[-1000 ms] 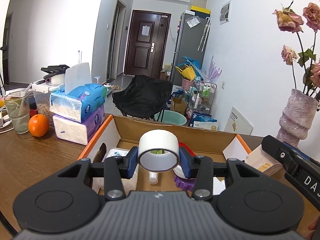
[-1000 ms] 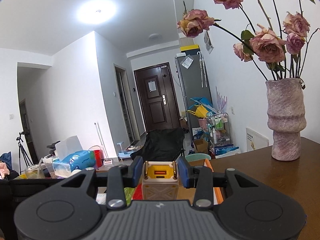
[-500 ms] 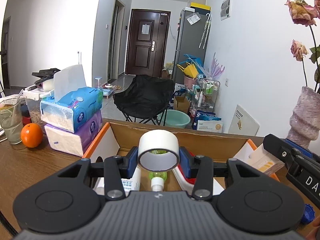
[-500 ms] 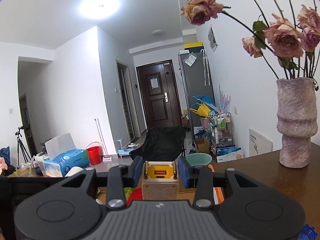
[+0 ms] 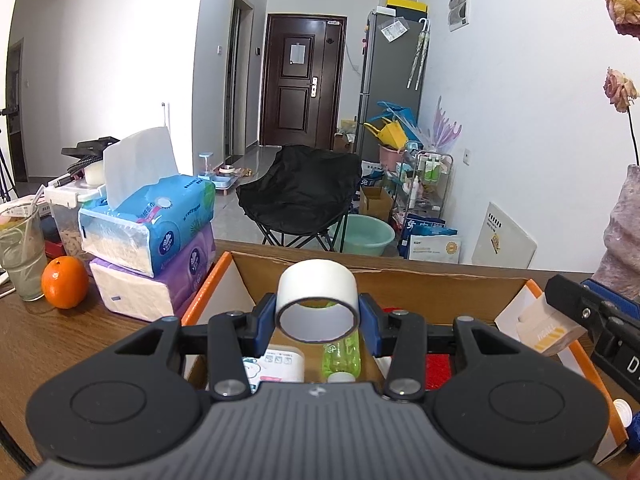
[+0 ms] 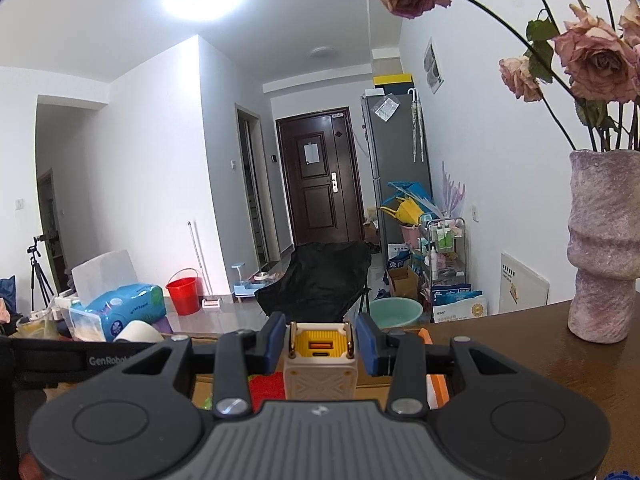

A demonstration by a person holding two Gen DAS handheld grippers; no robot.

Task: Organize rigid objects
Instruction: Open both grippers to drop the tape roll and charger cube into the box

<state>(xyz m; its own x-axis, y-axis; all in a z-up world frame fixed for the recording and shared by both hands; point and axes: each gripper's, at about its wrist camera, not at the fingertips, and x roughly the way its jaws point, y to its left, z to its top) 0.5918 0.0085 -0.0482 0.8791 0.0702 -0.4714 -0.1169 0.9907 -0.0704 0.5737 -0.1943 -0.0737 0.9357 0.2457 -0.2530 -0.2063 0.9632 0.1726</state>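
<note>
My left gripper (image 5: 317,316) is shut on a white tape roll (image 5: 316,290) and holds it above the open cardboard box (image 5: 400,278) with orange flaps. In the box lie a green bottle (image 5: 342,354), a white packet (image 5: 276,364) and something red (image 5: 438,364). My right gripper (image 6: 320,346) is shut on a cream and yellow charger plug (image 6: 320,364), over the box's right side. The charger also shows in the left wrist view (image 5: 546,326), and the tape roll in the right wrist view (image 6: 138,332).
Two stacked tissue packs (image 5: 152,236), an orange (image 5: 64,282) and a glass (image 5: 20,252) stand left of the box on the wooden table (image 5: 40,344). A pink vase with dried roses (image 6: 604,240) stands at the right. A black chair (image 5: 298,196) is beyond the table.
Both grippers have moved back and up a little with their loads. In the left wrist view more of the box's inside shows, with the green bottle now below the tape roll.
</note>
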